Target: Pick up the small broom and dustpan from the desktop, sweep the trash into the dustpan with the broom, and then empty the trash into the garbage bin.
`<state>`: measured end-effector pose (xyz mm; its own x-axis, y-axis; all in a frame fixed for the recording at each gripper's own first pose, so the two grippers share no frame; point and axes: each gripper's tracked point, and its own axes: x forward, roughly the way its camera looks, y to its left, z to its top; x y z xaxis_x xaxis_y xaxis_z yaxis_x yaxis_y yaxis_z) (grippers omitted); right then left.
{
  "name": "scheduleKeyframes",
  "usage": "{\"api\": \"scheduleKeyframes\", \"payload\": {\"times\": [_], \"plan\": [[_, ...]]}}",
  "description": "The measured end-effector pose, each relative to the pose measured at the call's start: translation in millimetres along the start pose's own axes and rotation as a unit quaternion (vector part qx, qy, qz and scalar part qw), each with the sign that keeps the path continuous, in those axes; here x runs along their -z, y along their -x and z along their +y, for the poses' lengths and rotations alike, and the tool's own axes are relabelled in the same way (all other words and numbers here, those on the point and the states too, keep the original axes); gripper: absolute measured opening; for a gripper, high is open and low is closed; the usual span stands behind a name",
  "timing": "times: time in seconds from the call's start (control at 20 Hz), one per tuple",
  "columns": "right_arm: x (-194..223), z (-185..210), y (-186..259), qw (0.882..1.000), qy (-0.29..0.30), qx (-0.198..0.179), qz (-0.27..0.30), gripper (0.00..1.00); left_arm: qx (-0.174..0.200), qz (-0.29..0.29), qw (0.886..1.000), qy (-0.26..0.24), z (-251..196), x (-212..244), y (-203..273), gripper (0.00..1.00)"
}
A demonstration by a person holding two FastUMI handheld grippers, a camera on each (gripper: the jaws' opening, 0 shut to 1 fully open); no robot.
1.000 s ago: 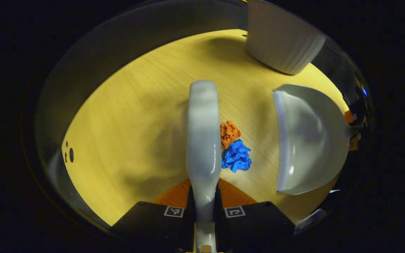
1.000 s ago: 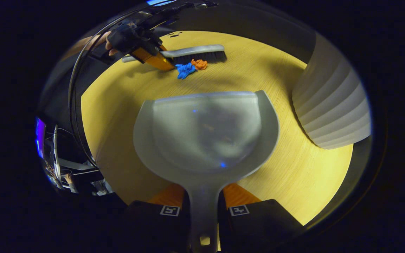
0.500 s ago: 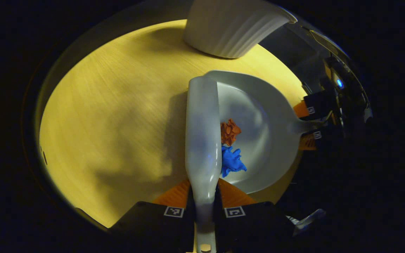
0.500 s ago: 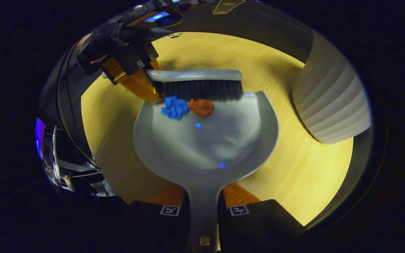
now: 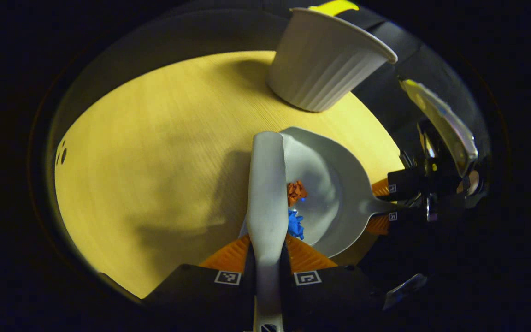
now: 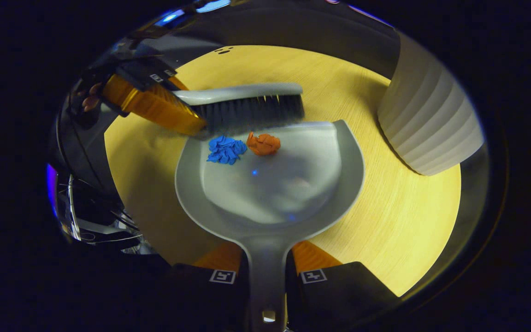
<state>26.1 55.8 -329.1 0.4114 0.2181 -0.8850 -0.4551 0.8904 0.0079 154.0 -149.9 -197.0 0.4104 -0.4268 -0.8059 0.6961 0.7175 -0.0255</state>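
L gripper clamps broom handle; R gripper clamps dustpan handle. Blue scrap & orange scrap lie in pan.

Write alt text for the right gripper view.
A grey dustpan, its handle clamped in the right gripper, rests on a yellow wooden table holding blue and orange paper scraps. The left gripper holds a broom at the pan's front edge; a ribbed white bin stands right.

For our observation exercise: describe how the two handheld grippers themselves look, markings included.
Each gripper, left and right, has a dark blocky body with two small square black-and-white marker tags near its fingers. Farther off, the left gripper shows the same tags.
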Motion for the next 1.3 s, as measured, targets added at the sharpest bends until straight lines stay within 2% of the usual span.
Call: {"api": "scheduleKeyframes", "payload": {"times": [0.1, 0.15, 0.2, 0.25, 0.35, 0.4, 0.5, 0.55, 0.65, 0.9, 0.95, 1.0, 1.3], "plan": [[-0.3, 5.2, 0.7, 1.0, -0.015, 0.005, -0.006, 0.4, 0.005, -0.029, 0.999, 0.038, -4.1, 9.3, 5.3, 0.27], [-1.2, 9.3, 1.5, 1.0, -0.021, 0.007, -0.004, 0.36, -0.001, -0.038, 0.998, 0.046, -2.6, 14.5, 8.8, 0.28], [-1.9, 7.4, 1.1, 1.0, -0.025, 0.01, -0.003, 0.4, -0.015, -0.054, 0.997, 0.047, 2.6, 15.8, 8.0, 0.27], [-2.4, 5.8, 2.1, 1.0, -0.026, 0.014, -0.005, 0.36, -0.024, -0.071, 0.996, 0.048, 4.9, 15.7, 11.1, 0.25], [-0.4, 10.2, 8.6, 0.999, -0.037, 0.023, -0.006, 0.36, -0.032, -0.096, 0.993, 0.055, 10.9, 20.4, 18.1, 0.26], [0.8, 13.8, 14.1, 0.999, -0.046, 0.026, -0.006, 0.4, -0.043, -0.106, 0.992, 0.057, 17.3, 23.8, 22.7, 0.26], [3.9, 12.5, 23.2, 0.997, -0.063, 0.036, -0.01, 0.36, -0.058, -0.126, 0.988, 0.07, 26.2, 30.6, 30.6, 0.26], [4.6, 7.9, 28.9, 0.996, -0.071, 0.044, -0.015, 0.4, -0.064, -0.134, 0.986, 0.076, 30.4, 35.7, 33.4, 0.26], [1.1, 6.9, 40.5, 0.994, -0.089, 0.054, -0.026, 0.36, -0.077, -0.145, 0.982, 0.091, 37.6, 51.8, 44.7, 0.26], [-1.4, -12.7, 85.7, 0.989, -0.108, 0.089, -0.045, 0.36, -0.089, -0.156, 0.976, 0.12, 32.1, 79.2, 58.3, 0.24], [-4.9, -9.5, 91.0, 0.988, -0.113, 0.092, -0.049, 0.4, -0.087, -0.157, 0.976, 0.127, 31.5, 83.9, 57.3, 0.26], [-9.5, -7.5, 100.3, 0.987, -0.125, 0.089, -0.055, 0.36, -0.085, -0.158, 0.975, 0.133, 30.4, 87.8, 56.5, 0.25], [-22.0, -4.5, 159.9, 0.975, -0.189, 0.079, -0.083, 0.36, -0.073, -0.15, 0.975, 0.149, 18.4, 105.7, 49.3, 0.26]]}}
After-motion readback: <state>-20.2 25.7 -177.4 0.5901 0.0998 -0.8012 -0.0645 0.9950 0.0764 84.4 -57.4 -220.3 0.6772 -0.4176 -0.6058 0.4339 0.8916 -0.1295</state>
